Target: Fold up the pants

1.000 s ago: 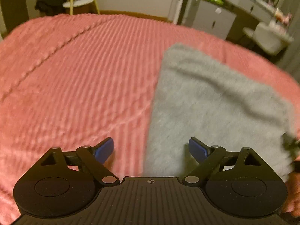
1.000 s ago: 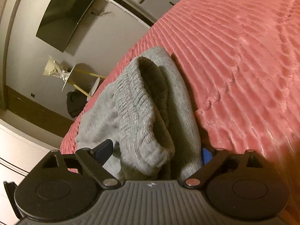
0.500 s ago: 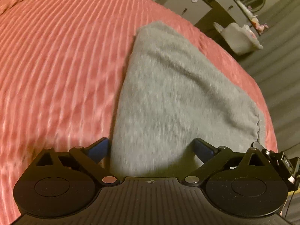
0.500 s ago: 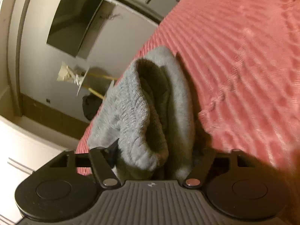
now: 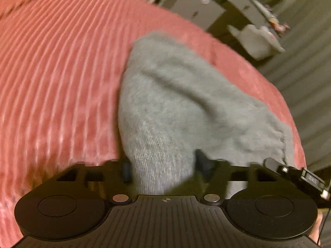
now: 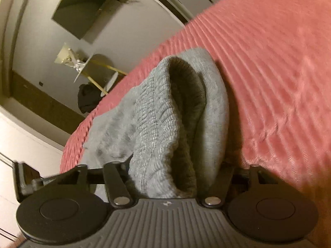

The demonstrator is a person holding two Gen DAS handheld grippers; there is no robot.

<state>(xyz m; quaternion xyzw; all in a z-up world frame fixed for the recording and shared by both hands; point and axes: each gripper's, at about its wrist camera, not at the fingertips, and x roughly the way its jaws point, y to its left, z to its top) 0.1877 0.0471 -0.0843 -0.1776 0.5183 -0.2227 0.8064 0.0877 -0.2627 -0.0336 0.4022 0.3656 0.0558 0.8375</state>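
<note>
The left gripper [image 5: 163,167] was seen closing on a raised fold of the grey pants [image 5: 186,103], with the cloth bunched between its two fingers; whether the pads were already pressing could not be told through the blur. The right gripper [image 6: 175,177] was likewise closing, and the ribbed waistband end of the pants [image 6: 161,128] was gathered between its jaws, the fingertips being hidden by fabric. The pants were laid on a pink ribbed bedspread [image 5: 58,72], near the bed's right-hand edge as viewed from the left wrist. Wide open bedspread [image 6: 279,72] was left beside the garment. Beyond the bed, a grey cabinet [image 5: 198,10] and a cluttered shelf were made out from the left wrist. From the right wrist, a dark wall-mounted screen [image 6: 86,6] and a small round table [image 6: 111,82] were made out against the wall.
</note>
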